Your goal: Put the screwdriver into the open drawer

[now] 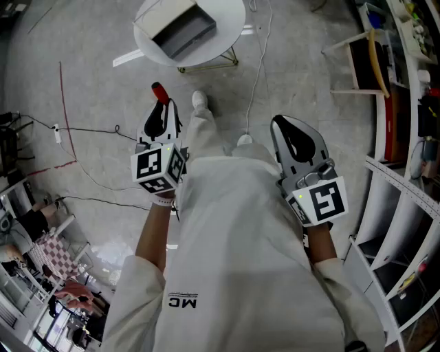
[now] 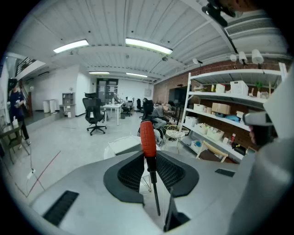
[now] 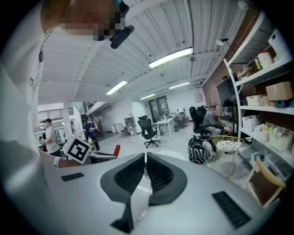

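The left tongs (image 2: pixel 148 161) pinch the screwdriver (image 2: pixel 148 137) by the dark neck just under its red handle. The handle sticks out past the jaw tips, and the thin metal shaft runs back between the jaws toward the camera. The right tongs (image 3: pixel 145 164) are pressed together with nothing between them. In the head view the left tongs (image 1: pixel 161 110) and the right tongs (image 1: pixel 292 136) are held up in front of the person's white-clad body, over the grey floor (image 1: pixel 96 82). The screwdriver's red tip (image 1: pixel 159 91) points ahead, near a white shoe (image 1: pixel 199 100). Farther ahead stands a round white desk (image 1: pixel 230 20), and toward its left edge sits a small white unit with its grey drawer (image 1: pixel 184 33) pulled open, well apart from the screwdriver. A thin white cable (image 1: pixel 258 69) trails across the floor, and white shelving (image 1: pixel 405 206) lines the right side.
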Tool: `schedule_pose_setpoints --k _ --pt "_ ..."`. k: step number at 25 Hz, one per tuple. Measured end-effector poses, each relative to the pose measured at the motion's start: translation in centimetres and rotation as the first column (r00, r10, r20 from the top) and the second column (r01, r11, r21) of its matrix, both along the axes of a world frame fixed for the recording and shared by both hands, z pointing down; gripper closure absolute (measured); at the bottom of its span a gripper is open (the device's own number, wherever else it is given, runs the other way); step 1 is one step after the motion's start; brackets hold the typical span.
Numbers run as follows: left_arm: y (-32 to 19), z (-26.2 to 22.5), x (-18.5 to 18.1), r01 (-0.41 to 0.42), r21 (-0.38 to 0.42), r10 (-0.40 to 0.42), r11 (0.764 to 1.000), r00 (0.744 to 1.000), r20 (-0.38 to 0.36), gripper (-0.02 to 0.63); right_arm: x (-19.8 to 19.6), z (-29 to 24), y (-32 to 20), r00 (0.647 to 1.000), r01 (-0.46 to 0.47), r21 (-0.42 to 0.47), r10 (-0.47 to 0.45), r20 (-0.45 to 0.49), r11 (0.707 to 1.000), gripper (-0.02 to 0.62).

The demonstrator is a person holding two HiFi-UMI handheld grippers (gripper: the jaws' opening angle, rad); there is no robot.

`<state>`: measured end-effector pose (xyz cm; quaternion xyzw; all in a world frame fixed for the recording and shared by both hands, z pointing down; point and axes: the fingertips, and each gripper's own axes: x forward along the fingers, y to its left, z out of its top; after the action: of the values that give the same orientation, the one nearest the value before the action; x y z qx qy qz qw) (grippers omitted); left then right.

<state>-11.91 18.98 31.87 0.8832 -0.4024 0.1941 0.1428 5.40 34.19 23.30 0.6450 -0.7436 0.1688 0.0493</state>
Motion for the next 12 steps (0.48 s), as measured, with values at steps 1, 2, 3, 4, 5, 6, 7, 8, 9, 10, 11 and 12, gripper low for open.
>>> schedule_pose_setpoints --k 1,2,3,4,5,6,7,8,9,10,11,12 --pt "1.8 -1.1 -0.9 0.017 -0.005 -0.017 1.000 1.000 -0.022 0.526 -0.7 -0.1 0.4 1.000 0.022 0.004 -0.022 0.006 1.000 0.522" --pt "3.5 -2.1 -1.7 0.033 -0.009 -0.033 0.999 0.998 -0.044 0.526 -1.4 -0.3 0.8 0.999 0.042 0.008 -0.042 0.009 0.999 0.522" --pt "4.9 -3.1 -2.5 0.047 -0.010 -0.047 0.999 0.997 -0.067 0.526 -2.0 -0.4 1.1 0.998 0.059 0.012 -0.059 0.009 0.998 0.522" --pt "6.0 -4.0 -3.1 0.058 -0.007 -0.059 0.998 0.994 -0.089 0.526 -2.6 -0.5 1.3 0.997 0.071 0.016 -0.071 0.006 0.997 0.522" --pt "6.7 -4.7 -3.6 0.068 -0.002 -0.068 0.998 0.992 -0.109 0.526 -3.1 -0.5 1.3 0.997 0.078 0.018 -0.078 0.002 0.997 0.522" --pt "7.2 -5.3 -4.1 0.075 0.002 -0.074 0.997 0.989 -0.125 0.526 -3.6 -0.5 1.3 0.997 0.080 0.019 -0.080 -0.004 0.997 0.522" --pt "7.6 -5.6 -4.6 0.080 0.002 -0.079 0.997 0.987 -0.140 0.526 -4.1 -0.6 1.3 0.997 0.081 0.020 -0.081 -0.010 0.996 0.522" --pt "7.8 -5.8 -5.0 0.085 0.000 -0.084 0.996 0.985 -0.154 0.526 -4.5 -0.7 1.2 0.997 0.082 0.020 -0.082 -0.018 0.996 0.522" --pt "8.0 -5.8 -5.3 0.086 -0.002 -0.085 0.996 0.983 -0.164 0.526 -4.8 -0.8 1.2 0.996 0.082 0.021 -0.082 -0.026 0.996 0.522" --pt "8.2 -5.8 -5.3 0.084 -0.003 -0.083 0.996 0.982 -0.171 0.526 -4.9 -0.9 1.4 0.996 0.080 0.020 -0.080 -0.033 0.997 0.522" --pt "8.3 -5.9 -5.1 0.076 -0.003 -0.076 0.997 0.981 -0.176 0.526 -4.9 -1.0 1.7 0.997 0.075 0.018 -0.074 -0.037 0.997 0.522" --pt "8.5 -6.0 -4.7 0.065 -0.004 -0.065 0.998 0.981 -0.184 0.526 -4.8 -1.1 2.2 0.997 0.066 0.015 -0.066 -0.039 0.998 0.522"
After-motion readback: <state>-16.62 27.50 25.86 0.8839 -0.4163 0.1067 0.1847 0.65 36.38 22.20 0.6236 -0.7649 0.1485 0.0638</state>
